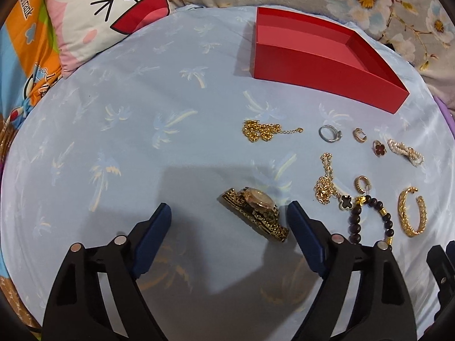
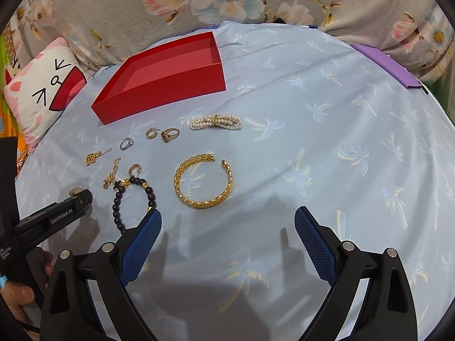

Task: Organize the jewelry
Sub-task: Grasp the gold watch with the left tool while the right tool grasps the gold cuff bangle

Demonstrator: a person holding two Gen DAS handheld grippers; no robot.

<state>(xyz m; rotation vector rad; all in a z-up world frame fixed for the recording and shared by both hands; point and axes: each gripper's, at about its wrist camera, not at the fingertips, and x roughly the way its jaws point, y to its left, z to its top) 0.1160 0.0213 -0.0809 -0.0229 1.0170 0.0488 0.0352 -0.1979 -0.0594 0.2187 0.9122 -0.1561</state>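
Observation:
An open red box (image 1: 321,62) stands at the back of a light blue cloth; it also shows in the right wrist view (image 2: 162,82) and looks empty. Jewelry lies in front of it: a gold watch (image 1: 256,213), a gold chain (image 1: 264,132), a silver ring (image 1: 328,133), a pearl bracelet (image 2: 216,122), a gold bangle (image 2: 203,184) and a dark bead bracelet (image 2: 133,199). My left gripper (image 1: 229,216) is open, with the watch just inside its right finger. My right gripper (image 2: 227,221) is open and empty, just short of the bangle.
A cartoon pillow (image 1: 105,14) lies at the back left. A floral blanket (image 2: 227,0) runs along the back. A purple flat object (image 2: 389,68) sits at the cloth's right edge. Small earrings and a clover ring (image 1: 378,147) lie among the jewelry.

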